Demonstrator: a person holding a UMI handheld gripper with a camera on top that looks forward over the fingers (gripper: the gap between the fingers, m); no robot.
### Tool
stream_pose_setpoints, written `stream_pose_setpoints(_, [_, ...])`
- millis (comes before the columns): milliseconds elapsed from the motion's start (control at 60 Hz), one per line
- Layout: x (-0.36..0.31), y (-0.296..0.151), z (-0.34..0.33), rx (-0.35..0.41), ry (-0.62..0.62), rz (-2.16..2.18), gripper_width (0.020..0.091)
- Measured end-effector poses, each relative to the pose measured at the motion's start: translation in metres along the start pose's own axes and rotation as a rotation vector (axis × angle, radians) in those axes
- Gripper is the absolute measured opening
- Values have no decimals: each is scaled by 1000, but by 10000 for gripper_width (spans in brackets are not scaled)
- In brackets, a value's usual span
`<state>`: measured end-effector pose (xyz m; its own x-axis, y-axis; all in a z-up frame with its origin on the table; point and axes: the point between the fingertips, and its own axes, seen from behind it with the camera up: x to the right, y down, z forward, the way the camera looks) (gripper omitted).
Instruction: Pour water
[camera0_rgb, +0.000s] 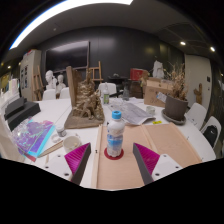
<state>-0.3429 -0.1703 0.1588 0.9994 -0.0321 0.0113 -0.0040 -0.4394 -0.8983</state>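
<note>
The two-finger gripper (112, 163) with magenta pads (146, 157) stands wide open, holding nothing. A clear plastic water bottle with a blue label and white cap (115, 134) stands upright just ahead, between the fingers with gaps either side, on a tan cardboard sheet (150, 150) on the white table (205, 145). A brown wooden sculpture (86, 103) rises behind it, leftward.
</note>
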Motion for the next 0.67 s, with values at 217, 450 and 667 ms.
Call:
stream_pose_setpoints(217, [-23, 6, -116, -46, 29, -13, 855])
stream_pose_setpoints(450, [-30, 10, -174, -52, 64, -63, 854])
stream_pose_setpoints(667, [-30, 15, -182, -70, 56, -41, 856])
